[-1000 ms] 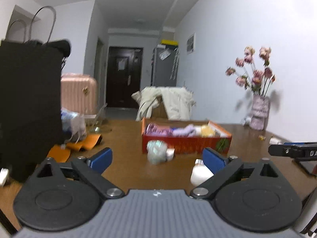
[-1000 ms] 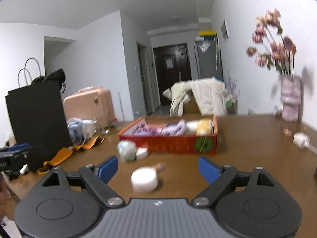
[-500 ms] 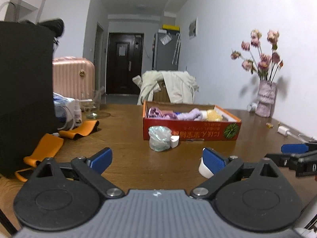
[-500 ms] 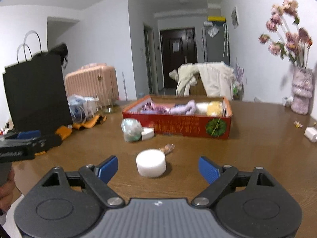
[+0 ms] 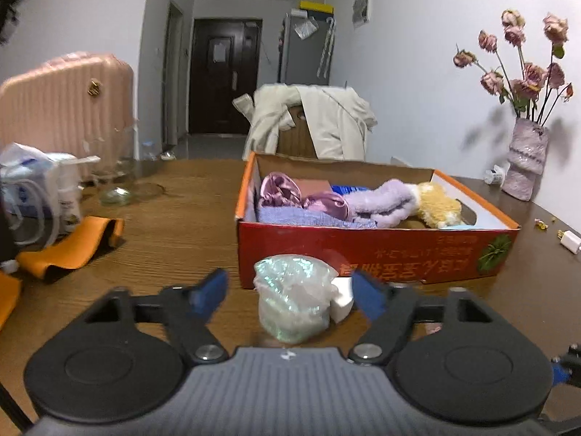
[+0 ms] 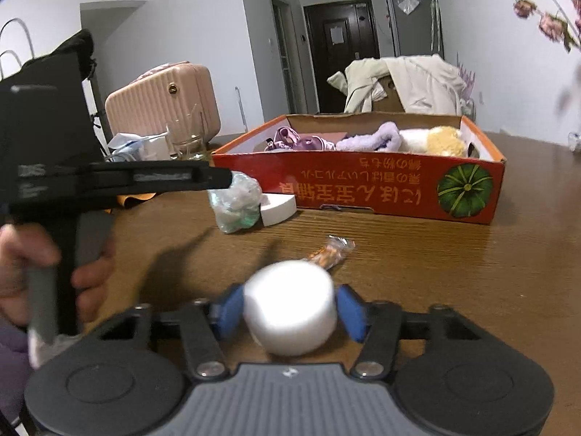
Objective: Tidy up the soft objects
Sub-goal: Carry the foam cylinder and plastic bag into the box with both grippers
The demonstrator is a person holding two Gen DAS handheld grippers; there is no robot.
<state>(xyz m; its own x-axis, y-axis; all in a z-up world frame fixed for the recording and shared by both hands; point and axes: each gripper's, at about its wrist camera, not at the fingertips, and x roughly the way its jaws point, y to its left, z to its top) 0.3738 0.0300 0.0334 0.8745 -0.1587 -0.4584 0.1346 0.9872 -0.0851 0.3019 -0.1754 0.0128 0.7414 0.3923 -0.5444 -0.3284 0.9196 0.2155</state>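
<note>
Left gripper (image 5: 290, 292): jaws closing, blue pads either side of the crinkly plastic bundle (image 5: 292, 303), gaps visible on both sides, not yet pressing.
Right gripper (image 6: 290, 310): jaws closing around the white foam puck (image 6: 289, 307), blue pads right at its flanks; contact not certain through the blur, no firm pinch seen.
Plastic bundle: stood on the wooden table (image 5: 174, 229), just before the red box (image 5: 377, 254), touching a white wedge-shaped piece (image 5: 343, 298) on its right.
Foam puck: sat on the table, nearer than everything else in the right wrist view, blurred.
Snack wrapper (image 6: 330, 252): lay just behind the puck, small and orange-clear.
Hand (image 6: 21, 283): wrapped round the left gripper's handle at the left edge of the right wrist view, its black arm reaching level toward the bundle (image 6: 238, 203).
Red box: open-topped, orange rim, pumpkin picture on the front at the right end, printed characters upside down.
Inside the box: purple satin item (image 5: 287, 190) at the left, lilac fluffy piece (image 5: 385, 201) in the middle, yellow plush (image 5: 435, 205) toward the right.
Further left: orange strap (image 5: 72, 243), glass jar (image 5: 116, 178), white plastic bags (image 5: 32, 181), pink suitcase (image 5: 65, 109) behind.
Further right: vase of dried roses (image 5: 524, 160) by the wall, white charger plug (image 5: 570, 241) near the table edge.
Back of room: pale jacket (image 5: 308, 123) draped over a chair, dark door (image 5: 225, 76) beyond.
</note>
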